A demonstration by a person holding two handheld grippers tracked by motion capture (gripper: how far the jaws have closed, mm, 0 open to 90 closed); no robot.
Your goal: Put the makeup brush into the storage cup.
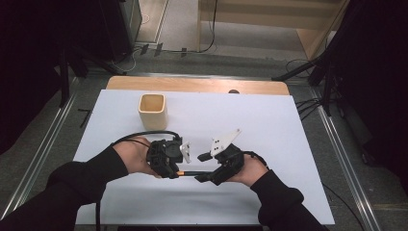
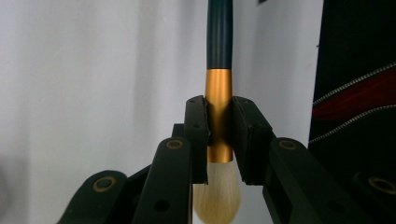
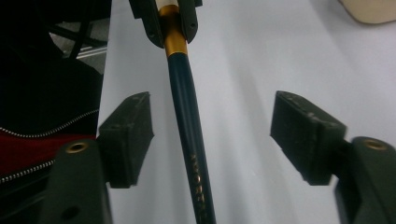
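Brush passed between two claws, above the white counter [image 1: 288, 144].

We see the left claw [image 2: 219, 135] clamped on the gold metal collar of a dark-handled, pale-bristled makeup brush [image 2: 219, 60]; the right claw [image 3: 212, 135] stands wide around the handle, pads not touching. A cream square cup [image 1: 152, 111] sits well apart.

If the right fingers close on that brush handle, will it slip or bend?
The brush handle looks stiff, so bending seems unlikely. Its surface looks smooth and round, so it may slip or twist between the fingers. The left gripper clamps the gold ferrule, which should steady it.
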